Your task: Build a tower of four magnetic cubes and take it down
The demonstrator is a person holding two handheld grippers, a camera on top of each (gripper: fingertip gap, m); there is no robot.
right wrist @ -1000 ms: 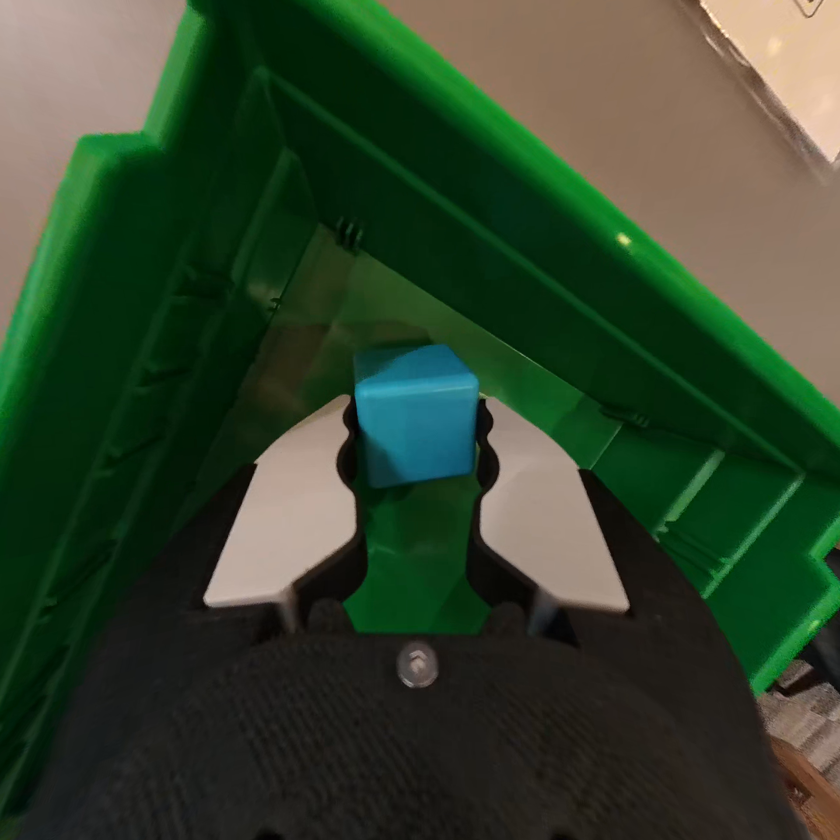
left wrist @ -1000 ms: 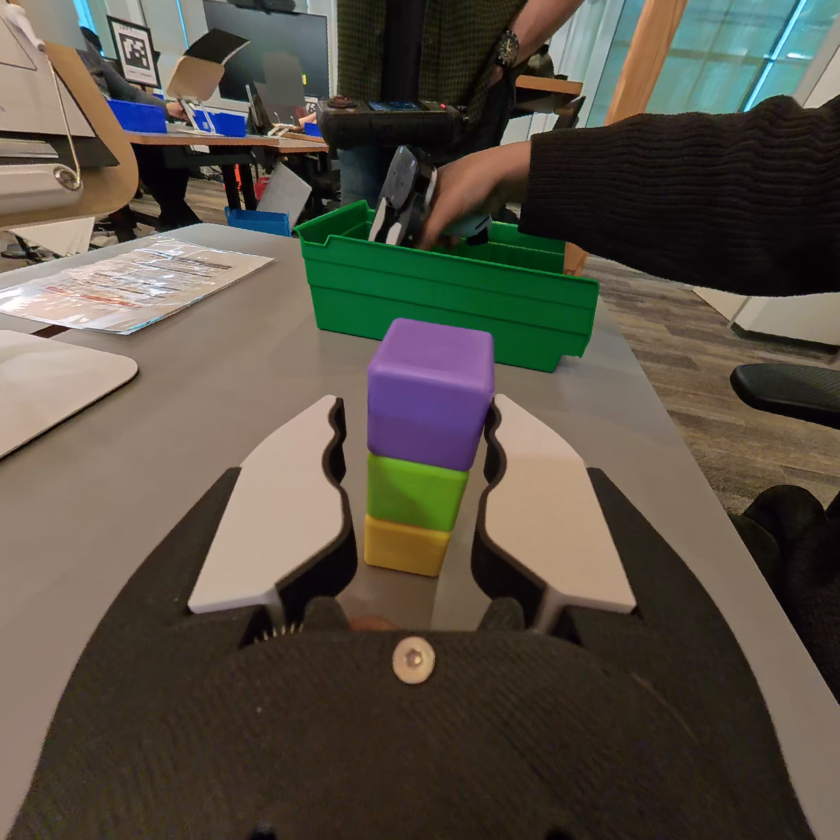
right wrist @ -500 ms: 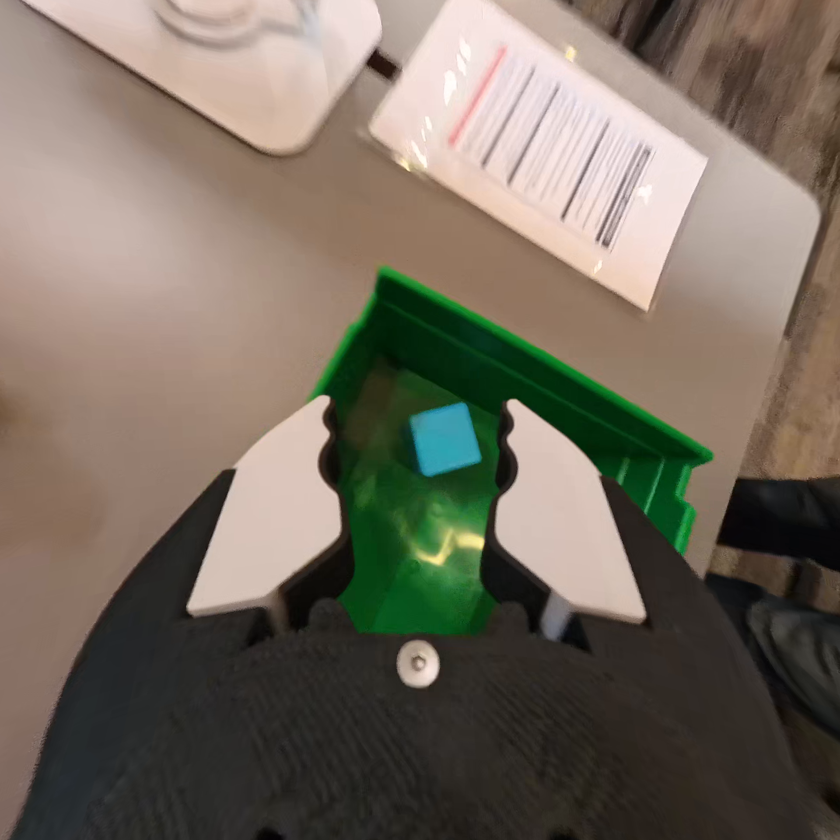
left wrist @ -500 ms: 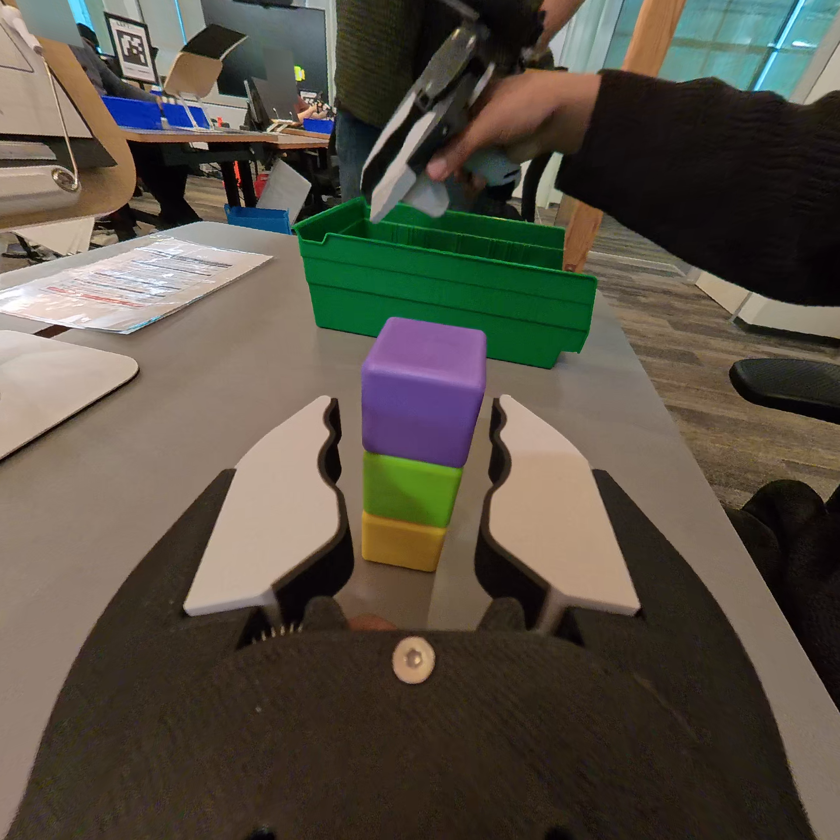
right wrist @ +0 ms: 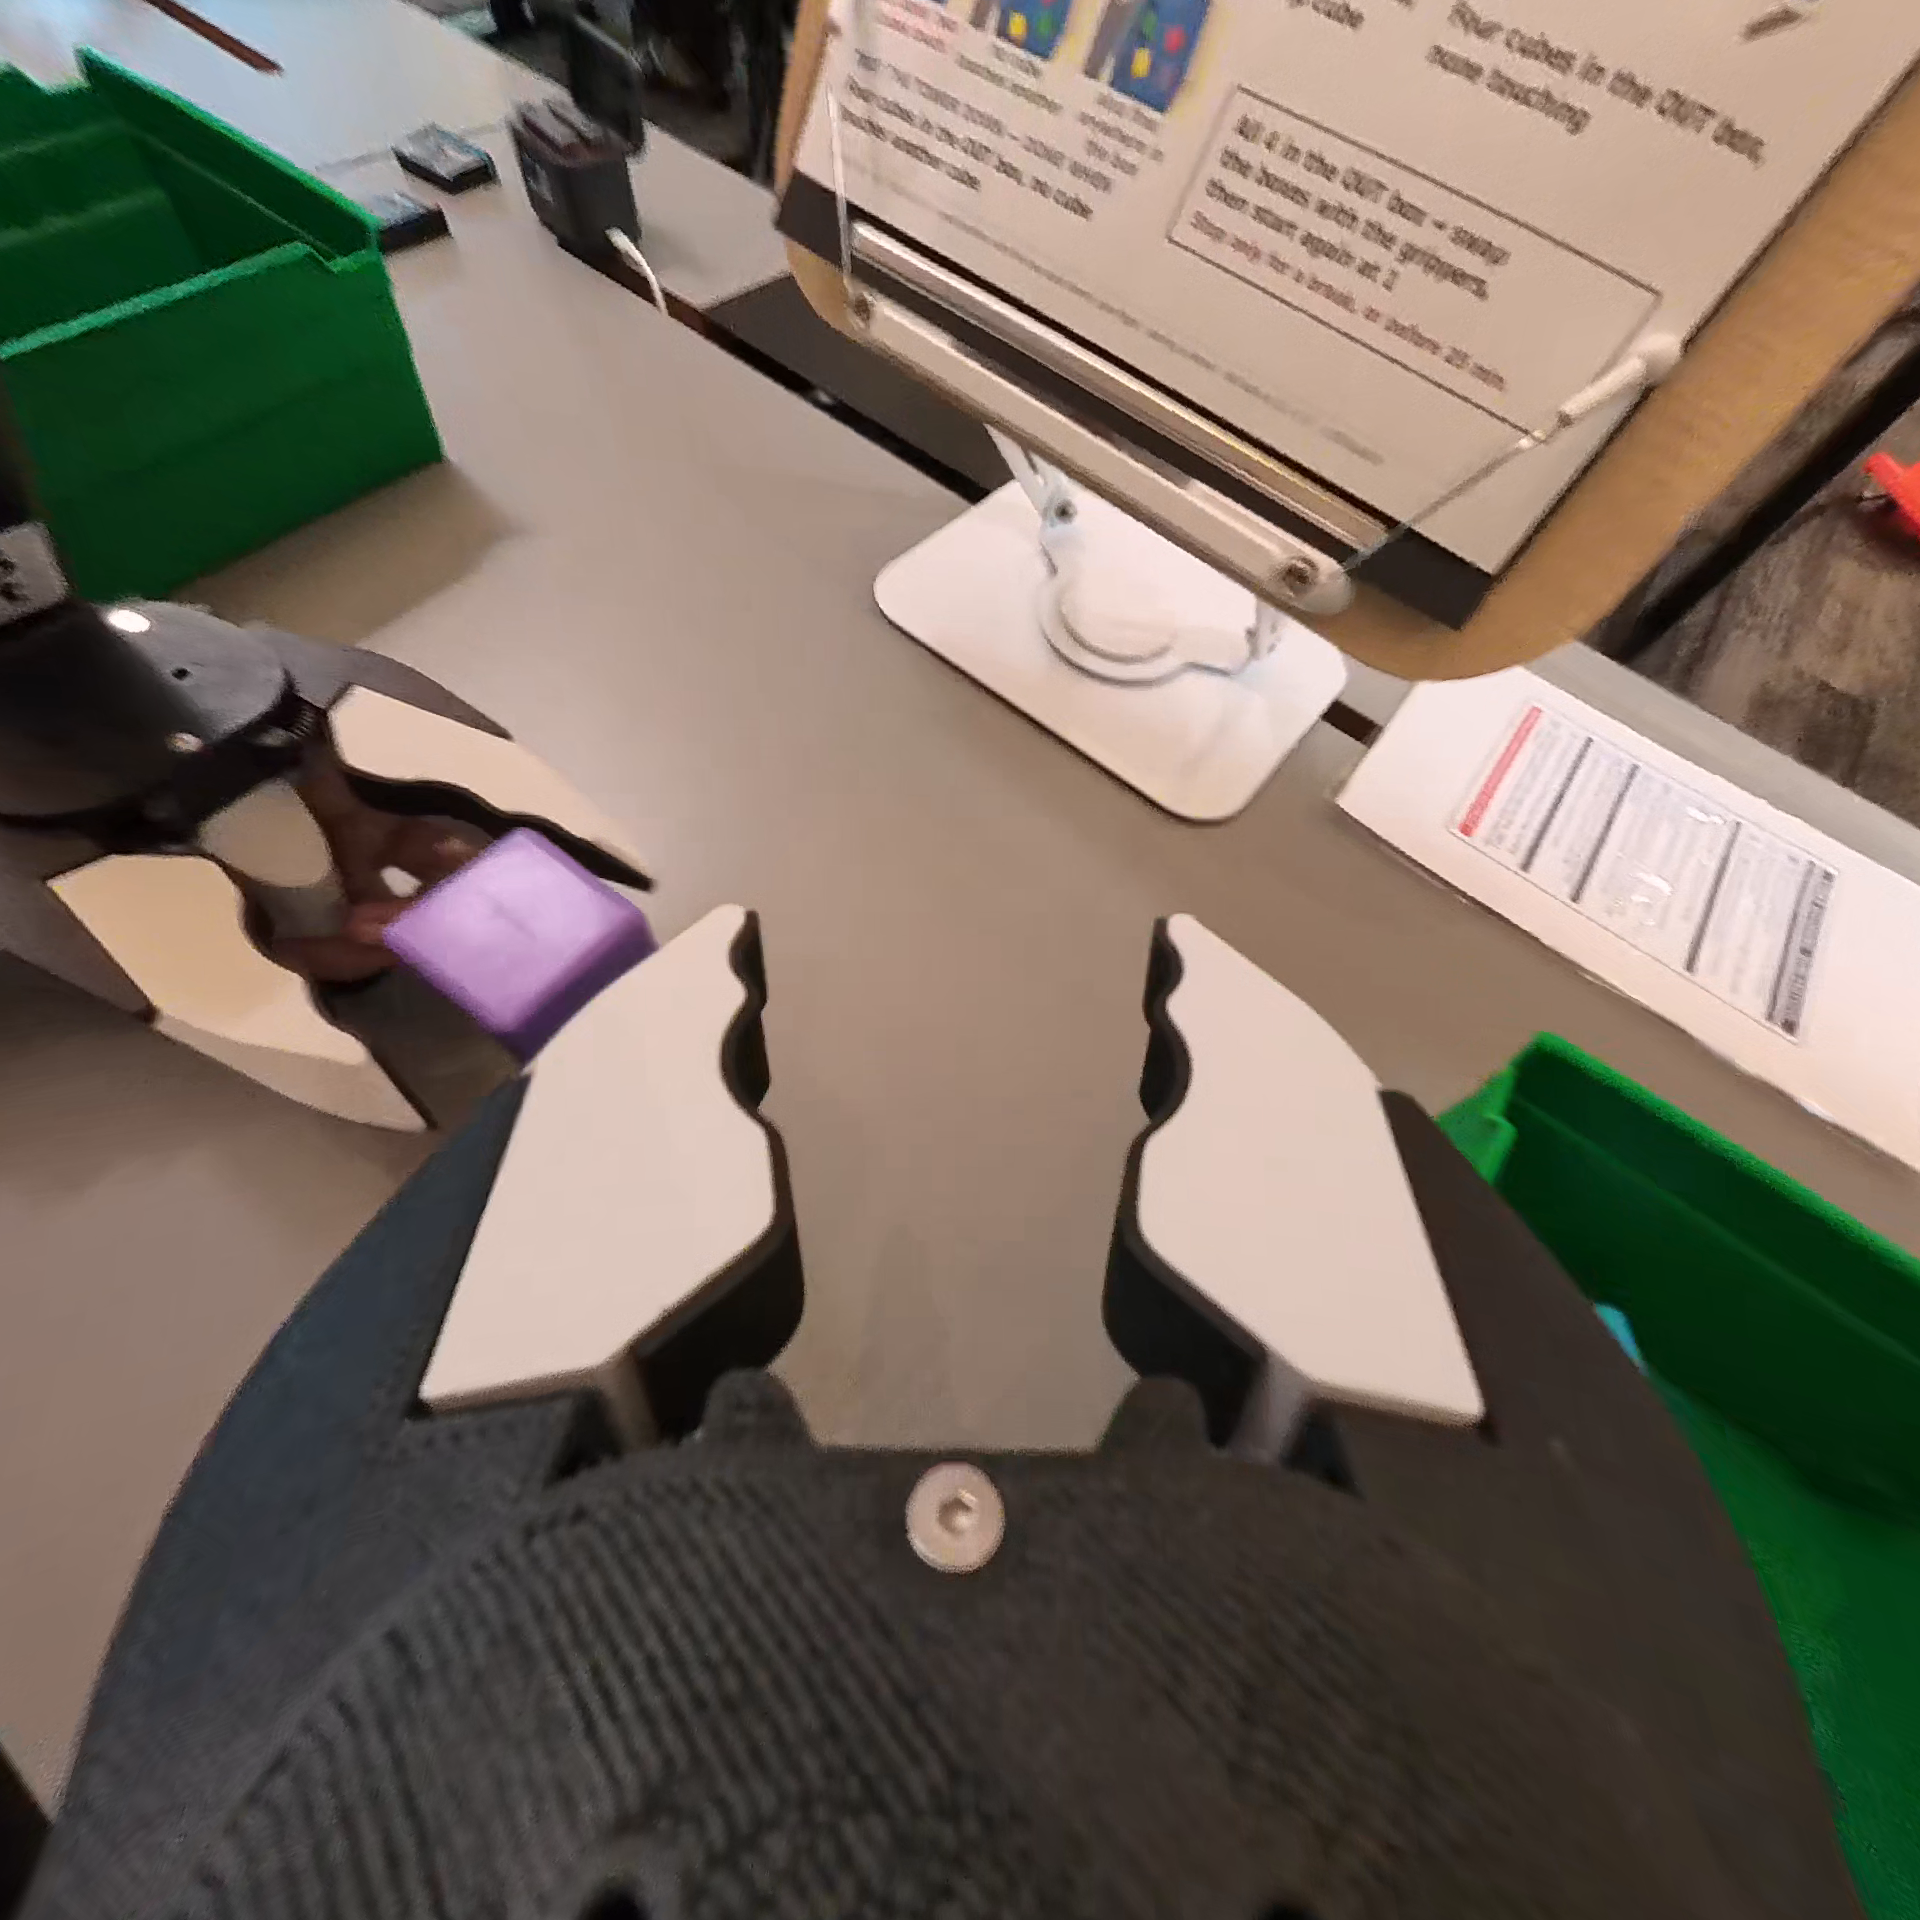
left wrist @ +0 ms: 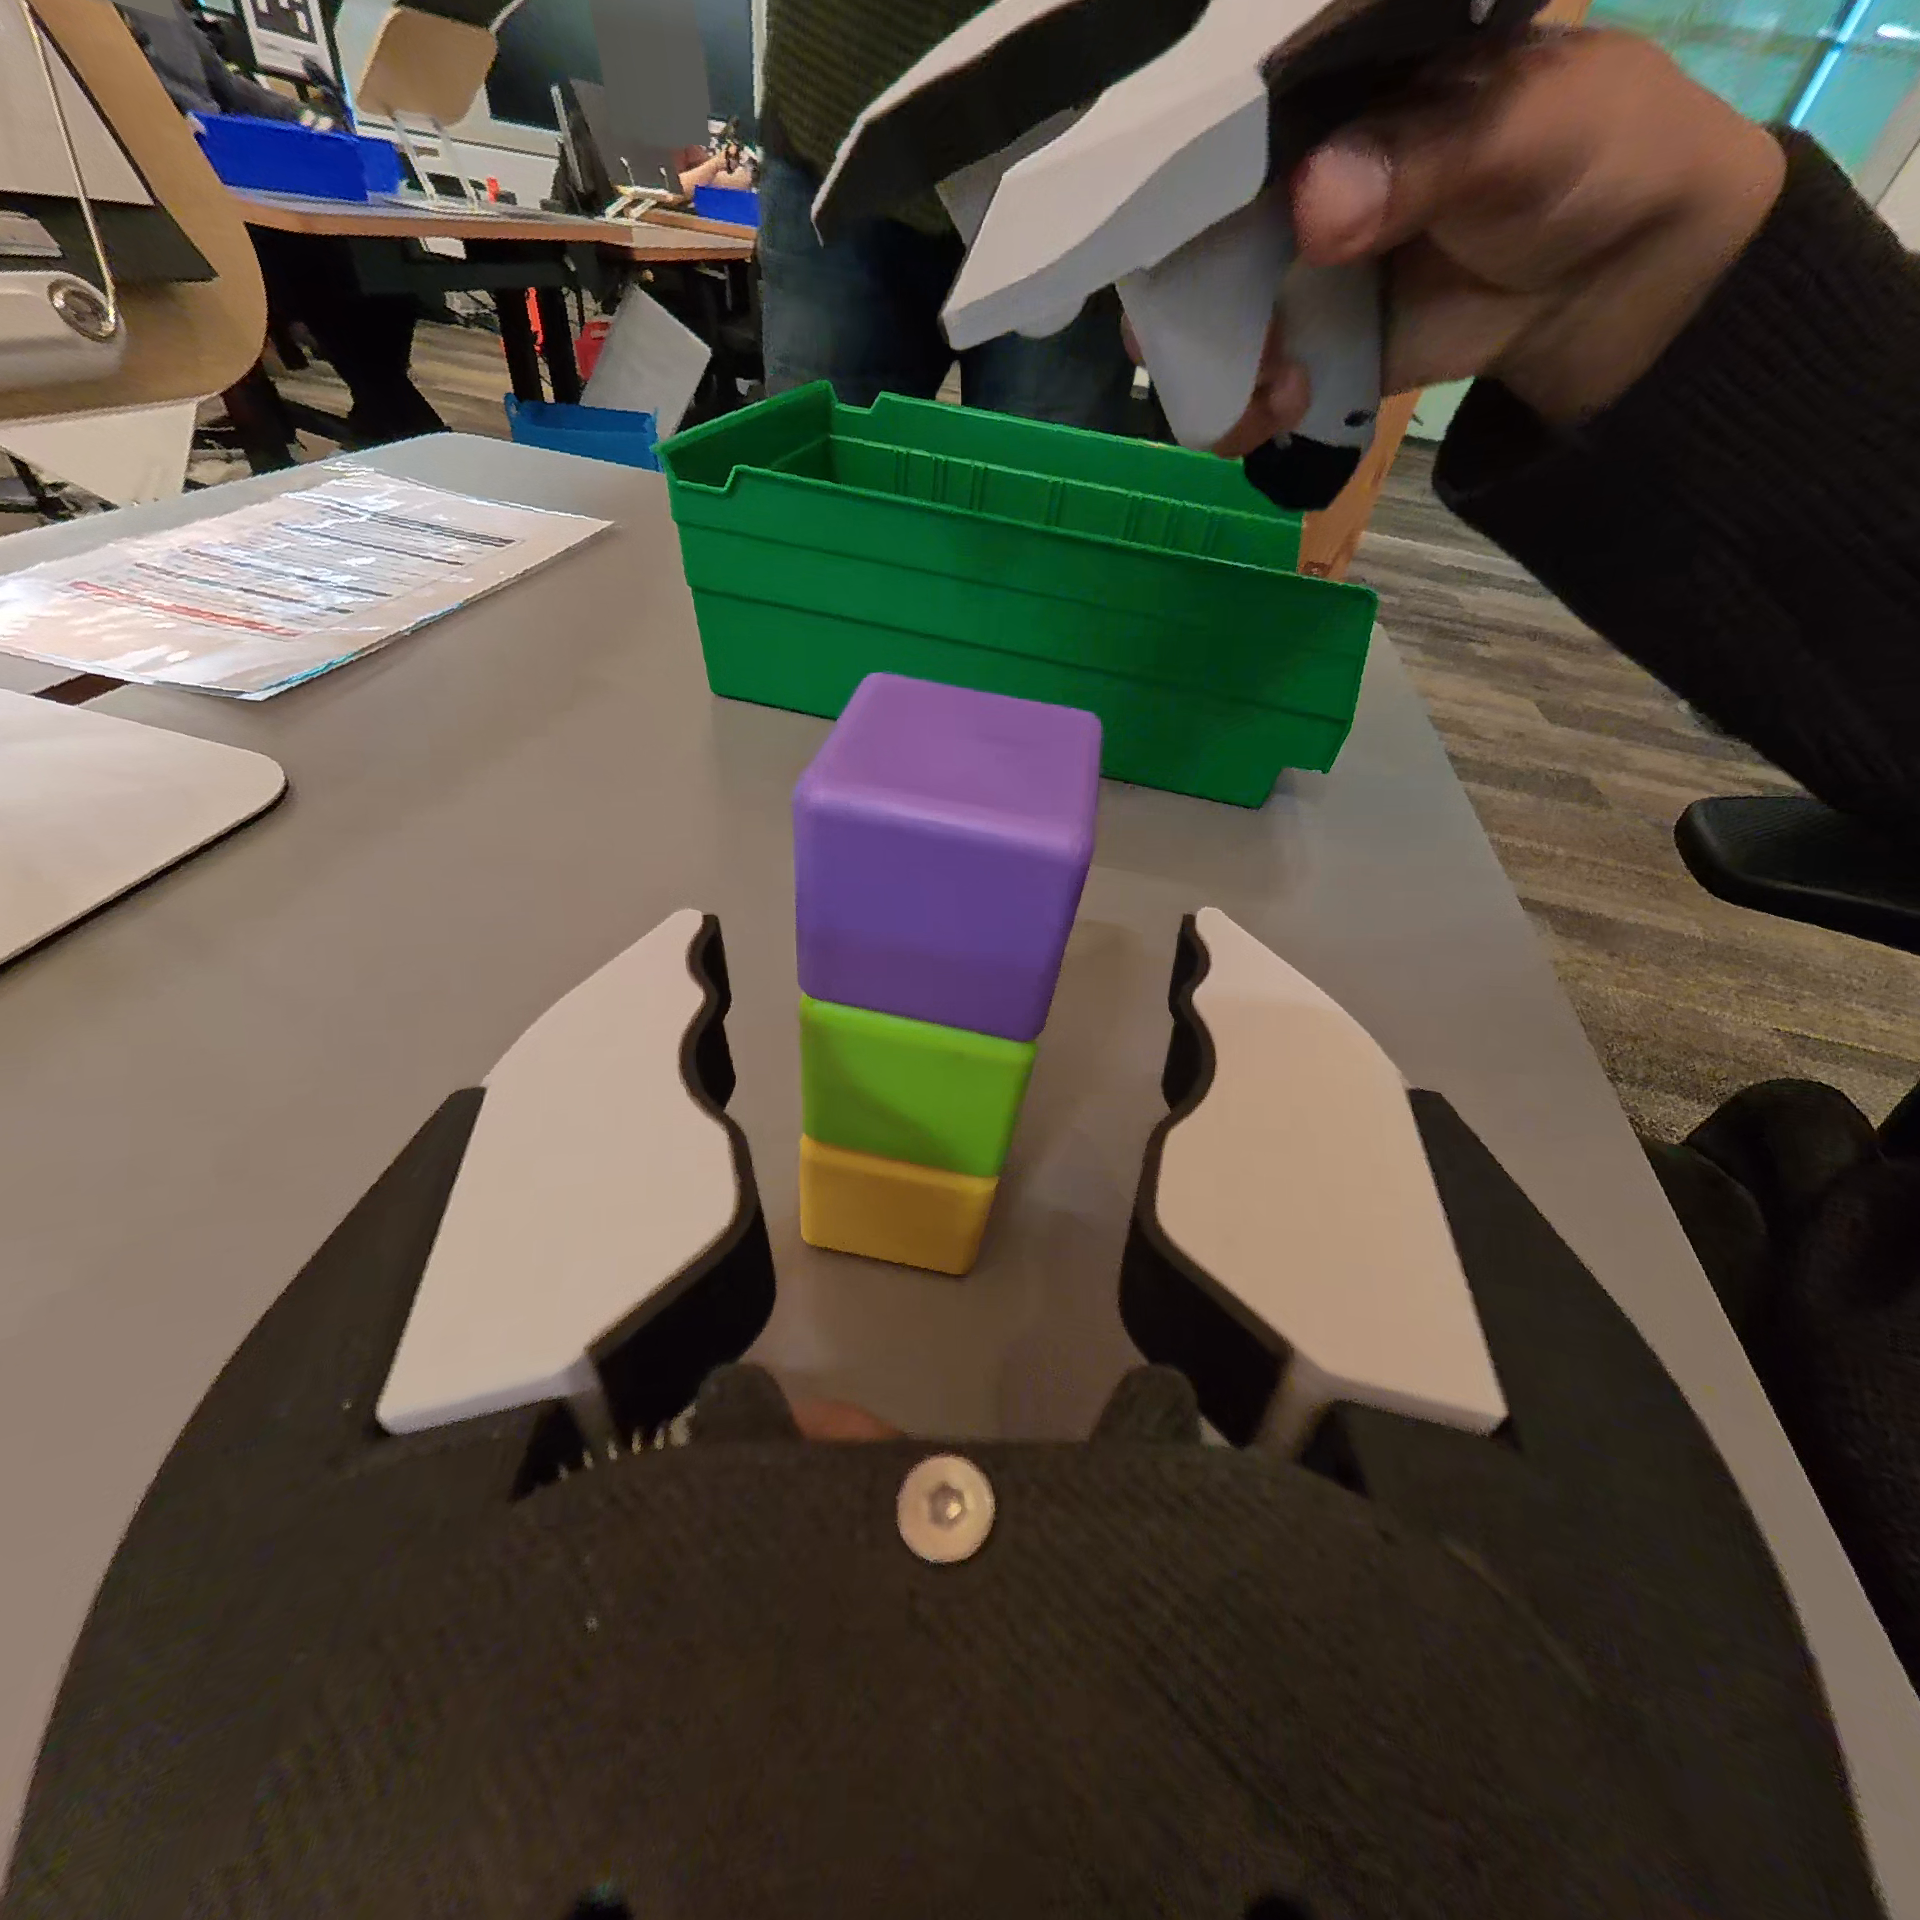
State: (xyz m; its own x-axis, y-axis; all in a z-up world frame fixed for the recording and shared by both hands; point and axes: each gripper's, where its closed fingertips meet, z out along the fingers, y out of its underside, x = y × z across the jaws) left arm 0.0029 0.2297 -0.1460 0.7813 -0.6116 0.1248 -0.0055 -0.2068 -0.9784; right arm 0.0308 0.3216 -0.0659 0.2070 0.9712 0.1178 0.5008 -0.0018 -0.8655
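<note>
Stack is 3 high rn: purple cube on top of a lime green cube on a yellow cube, standing upright on the grey worktop w/ nothing gripping it; left gripper has its jaws spread wide, one each side of the stack, not touching afaict; right gripper is up in the air above and right of the stack, jaws apart too and empty, only bare worktop between them; a sliver of blue shows by the near green bin in the right wrist view, can't tell what it is; so three cubes stacked, both grippers holding nothing. Other stuff: a second green bin further off, a laminated sheet, a clipboard on a white stand, ppl and desks in the bg; nothing sits btwn the grippers and the stack, tho the bin is just behind it.
</note>
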